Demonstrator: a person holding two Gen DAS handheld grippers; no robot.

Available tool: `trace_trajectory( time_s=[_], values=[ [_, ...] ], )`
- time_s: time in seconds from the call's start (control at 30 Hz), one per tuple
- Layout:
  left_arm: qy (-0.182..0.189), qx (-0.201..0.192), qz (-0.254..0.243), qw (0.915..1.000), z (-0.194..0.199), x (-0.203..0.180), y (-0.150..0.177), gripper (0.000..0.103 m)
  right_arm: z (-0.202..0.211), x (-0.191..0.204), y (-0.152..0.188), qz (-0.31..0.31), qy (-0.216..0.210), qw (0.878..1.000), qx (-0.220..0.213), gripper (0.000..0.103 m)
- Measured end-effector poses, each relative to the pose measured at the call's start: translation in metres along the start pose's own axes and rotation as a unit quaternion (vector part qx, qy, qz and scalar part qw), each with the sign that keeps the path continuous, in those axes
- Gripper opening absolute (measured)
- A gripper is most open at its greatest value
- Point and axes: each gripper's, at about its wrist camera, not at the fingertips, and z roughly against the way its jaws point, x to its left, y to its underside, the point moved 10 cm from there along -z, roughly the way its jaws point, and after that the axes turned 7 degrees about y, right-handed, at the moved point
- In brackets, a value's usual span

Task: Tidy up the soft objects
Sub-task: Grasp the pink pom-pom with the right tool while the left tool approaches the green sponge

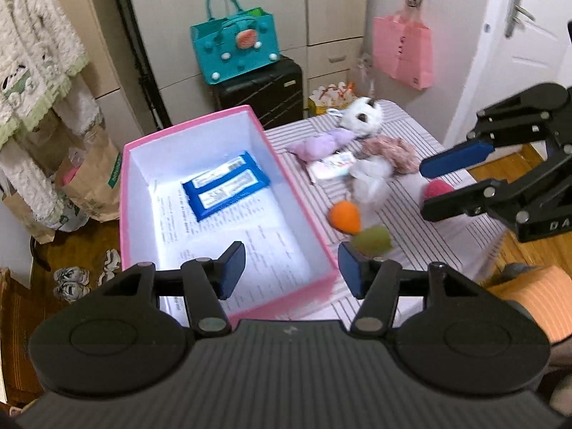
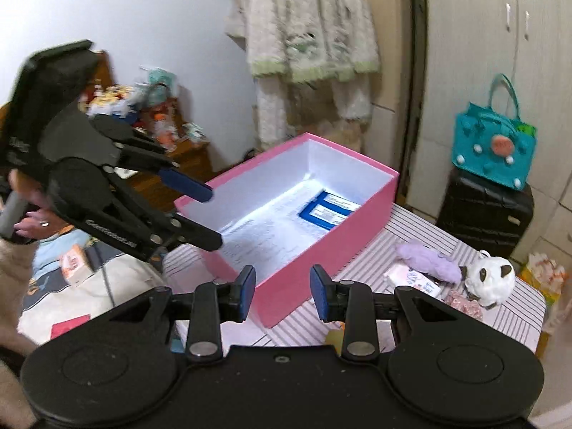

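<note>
Now, by the pink box:
Pink box [image 1: 200, 193]: on the striped tabletop [image 1: 411, 236], blue packet [image 1: 225, 189] inside.
Soft toys: panda plush [image 1: 361, 116], orange ball [image 1: 345, 216] lie right of the box.
Left gripper [image 1: 291, 268]: fingers spread, empty, at the box's near corner.
Right gripper [image 2: 282, 293]: fingers spread, empty, before the box.

Teal handbag [image 1: 234, 44] sat on top of black suitcase [image 1: 262, 89], both vs. beige cabinet doors [image 1: 332, 3]. Pink tote bag [image 1: 402, 50] hung on the wall nr white door [image 1: 529, 46] w/ metal handle [image 1: 514, 10]. Fluffy white-green robe [image 1: 34, 71] hung at far left; brown paper bags [image 1: 91, 178] stood below it on wood floor, patterned slippers [image 1: 73, 280] nearby. In the right wrist view, a cluttered wooden shelf [image 2: 150, 132] stood vs. the white wall.
</note>
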Motion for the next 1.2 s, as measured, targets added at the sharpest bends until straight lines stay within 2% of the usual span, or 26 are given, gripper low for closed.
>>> trace_trajectory(
  time_s=[0.33,0.63,0.87,1.07,1.2],
  values=[
    [0.014,0.001,-0.058,0.9982,0.004,-0.055,0.034,0.058,0.035,0.0,0.052,-0.002,0.016,1.0,-0.008,0.042],
    [0.033,0.01,-0.078,0.9964,0.001,-0.089,0.054,0.059,0.053,-0.008,0.093,-0.02,0.032,0.999,-0.011,0.045],
    [0.057,0.02,-0.085,0.9946,-0.019,-0.106,0.059,0.059,0.047,-0.03,0.122,-0.048,0.047,0.998,-0.007,0.047],
    [0.089,0.018,-0.066,0.9937,-0.046,-0.119,0.056,0.059,0.031,-0.059,0.148,-0.071,0.079,0.994,-0.009,0.049],
    [0.089,-0.005,-0.067,0.9937,-0.064,-0.129,0.053,0.059,0.019,-0.077,0.159,-0.076,0.095,0.992,-0.016,0.049]
  ],
)
